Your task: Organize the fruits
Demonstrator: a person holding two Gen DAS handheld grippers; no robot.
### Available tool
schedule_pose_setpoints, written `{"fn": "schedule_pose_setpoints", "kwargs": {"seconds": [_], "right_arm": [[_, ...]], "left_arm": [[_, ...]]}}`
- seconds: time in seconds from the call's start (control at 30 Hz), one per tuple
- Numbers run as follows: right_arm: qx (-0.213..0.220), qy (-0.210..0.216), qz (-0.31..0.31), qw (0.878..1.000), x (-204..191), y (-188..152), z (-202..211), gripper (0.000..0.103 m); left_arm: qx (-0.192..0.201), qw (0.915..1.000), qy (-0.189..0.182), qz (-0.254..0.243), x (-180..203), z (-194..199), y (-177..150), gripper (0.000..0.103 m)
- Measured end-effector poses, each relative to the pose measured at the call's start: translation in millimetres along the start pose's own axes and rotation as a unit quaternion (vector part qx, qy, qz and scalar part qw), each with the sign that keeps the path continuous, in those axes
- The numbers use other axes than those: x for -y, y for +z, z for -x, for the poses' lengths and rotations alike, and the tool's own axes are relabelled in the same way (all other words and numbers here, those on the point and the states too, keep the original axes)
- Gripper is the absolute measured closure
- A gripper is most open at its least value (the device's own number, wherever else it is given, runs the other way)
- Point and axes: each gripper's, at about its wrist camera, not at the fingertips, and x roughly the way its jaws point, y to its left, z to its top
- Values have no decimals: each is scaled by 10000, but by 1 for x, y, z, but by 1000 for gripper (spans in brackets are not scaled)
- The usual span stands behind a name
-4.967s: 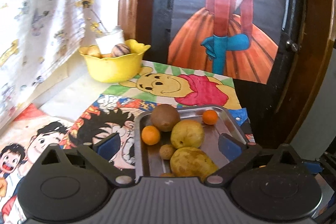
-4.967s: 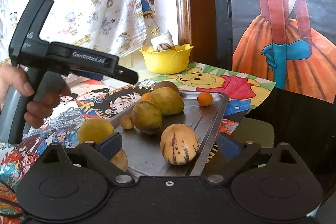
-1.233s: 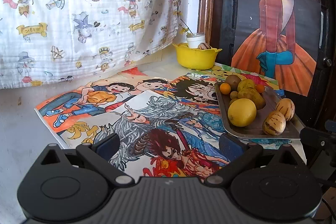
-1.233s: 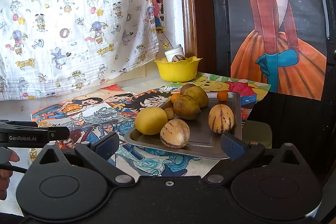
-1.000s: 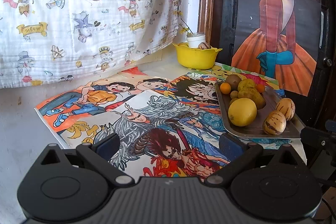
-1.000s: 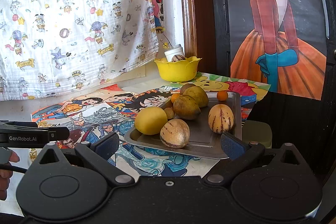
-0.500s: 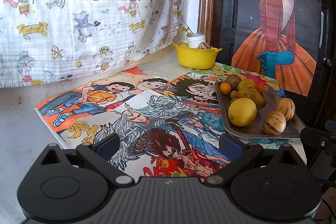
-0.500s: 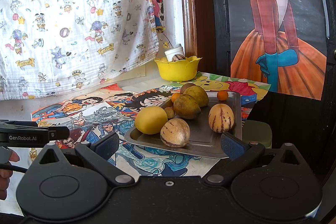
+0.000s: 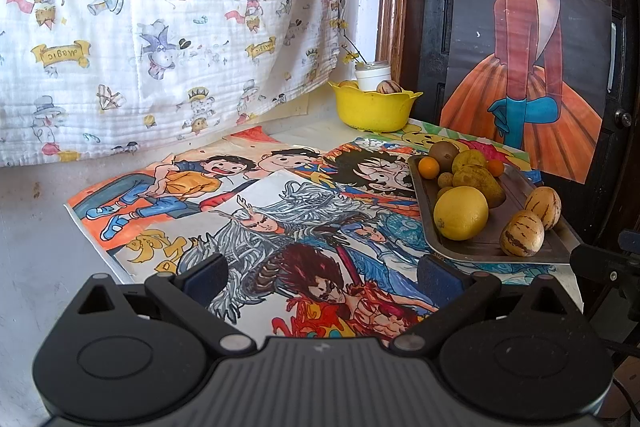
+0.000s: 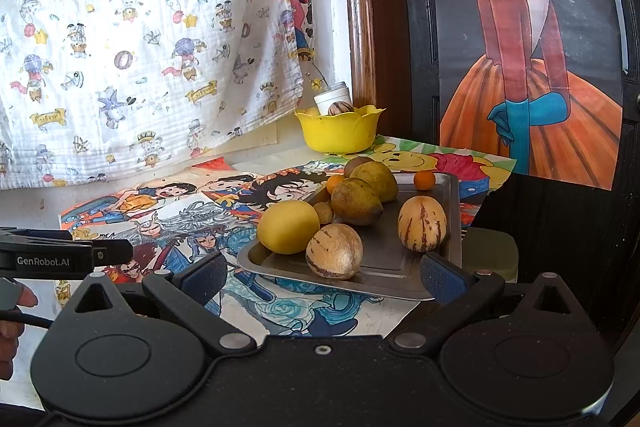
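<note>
Left wrist view: left claw (image 9: 320, 273) wide, empty, hovering over the drawings on the bench (image 9: 32, 227), well apart from the metal tray (image 9: 560, 235) at right. Fruits lie grouped on it, likely sorted.

Right wrist view: right claw (image 10: 320, 273) wide, empty, just short of the tray's near edge; yellow bowl (image 10: 340, 131) behind holds more.

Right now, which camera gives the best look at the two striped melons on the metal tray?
The right wrist view: the striped melons sit near and large on the tray, stripes clear. The left wrist view shows them smaller, at the right edge of the frame.
</note>
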Motion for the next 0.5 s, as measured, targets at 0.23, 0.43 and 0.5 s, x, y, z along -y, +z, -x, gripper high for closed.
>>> {"fn": "schedule_pose_setpoints", "kwargs": {"seconds": [0.23,0.43,0.5], "right_arm": [[-16,16,14,10000,1,-4,-1,1],[-37,27,26,10000,0,-6,-1,1],[-40,28,28,10000,0,-7,-2,1]], "left_arm": [[-92,9996,-56,268,-5,-2,-2,0],[10,9991,-217,354,-9,1,-2,0],[28,9992,-210,335,-8,1,-2,0]]}}
